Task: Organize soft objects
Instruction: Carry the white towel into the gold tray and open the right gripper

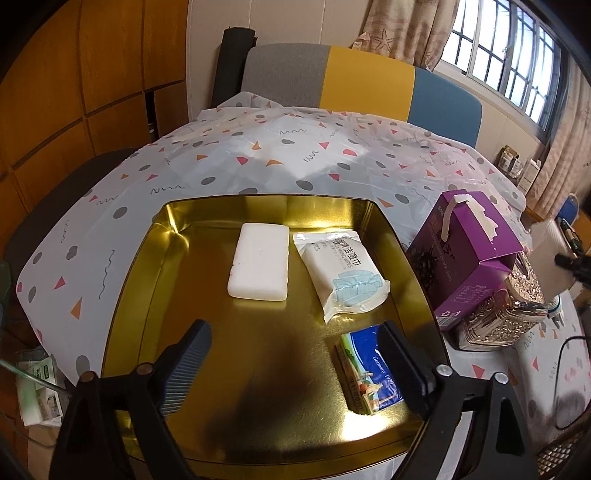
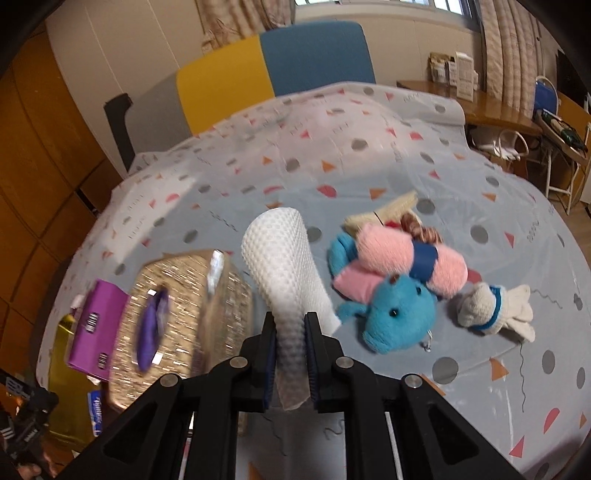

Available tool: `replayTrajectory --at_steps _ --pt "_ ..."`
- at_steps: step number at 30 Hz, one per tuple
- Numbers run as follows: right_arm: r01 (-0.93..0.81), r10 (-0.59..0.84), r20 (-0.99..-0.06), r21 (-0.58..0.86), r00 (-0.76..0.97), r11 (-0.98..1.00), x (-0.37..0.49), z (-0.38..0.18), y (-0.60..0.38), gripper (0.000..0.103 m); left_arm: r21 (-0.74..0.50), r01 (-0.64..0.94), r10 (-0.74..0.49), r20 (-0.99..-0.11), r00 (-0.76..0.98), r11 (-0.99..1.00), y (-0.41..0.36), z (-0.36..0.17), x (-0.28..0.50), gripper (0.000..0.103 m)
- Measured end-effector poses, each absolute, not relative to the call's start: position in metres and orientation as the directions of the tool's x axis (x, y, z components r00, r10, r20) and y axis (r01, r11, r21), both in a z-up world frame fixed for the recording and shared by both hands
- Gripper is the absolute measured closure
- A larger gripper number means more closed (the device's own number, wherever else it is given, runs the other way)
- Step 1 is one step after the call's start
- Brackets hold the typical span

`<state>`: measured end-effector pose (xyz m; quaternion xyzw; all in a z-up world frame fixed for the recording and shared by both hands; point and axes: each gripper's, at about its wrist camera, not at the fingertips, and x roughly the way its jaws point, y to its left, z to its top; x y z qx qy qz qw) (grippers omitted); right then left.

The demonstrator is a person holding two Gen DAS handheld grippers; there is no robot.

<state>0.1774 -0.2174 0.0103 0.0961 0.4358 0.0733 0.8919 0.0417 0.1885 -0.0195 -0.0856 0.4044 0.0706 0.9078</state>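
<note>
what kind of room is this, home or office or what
Most likely a room in a home: a table under a patterned plastic tablecloth, a multicoloured fabric chair back behind it, curtains at a barred window, and wooden cabinet panels along the wall.

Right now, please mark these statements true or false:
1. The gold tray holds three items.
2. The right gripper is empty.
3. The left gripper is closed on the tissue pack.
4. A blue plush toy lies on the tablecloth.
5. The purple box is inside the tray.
1. True. The gold tray holds a white sponge block, a wet wipes pack and a tissue pack.
2. False. The right gripper is shut on a white paper towel.
3. False. The left gripper is open; the tissue pack only lies beside one finger.
4. True. The blue plush toy lies there.
5. False. The purple box stands outside, right of the tray.
</note>
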Motion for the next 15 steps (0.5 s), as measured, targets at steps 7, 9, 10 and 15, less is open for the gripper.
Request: replayTrajectory --at_steps 7,9,10,15 --pt "-0.17 0.29 -0.651 0.243 0.701 0.955 0.155 0.075 -0.185 0.09 -0.091 -0.214 0.078 -0.739 0.669 0.973 0.195 -0.016 0.038 0.007" --pt "-0.242 0.34 -0.607 0.24 0.718 0.94 0.147 0.098 -0.166 0.09 -0.094 -0.221 0.081 -0.739 0.669 0.971 0.198 -0.016 0.037 0.007" --pt "-0.277 0.365 -0.59 0.237 0.72 0.931 0.144 0.107 -0.156 0.09 -0.095 -0.224 0.082 -0.739 0.668 0.97 0.199 -0.017 0.037 0.007" --pt "-0.464 0.505 -0.54 0.224 0.674 0.857 0.124 0.137 -0.089 0.09 -0.094 -0.241 0.096 -0.735 0.671 0.966 0.207 -0.016 0.033 0.007"
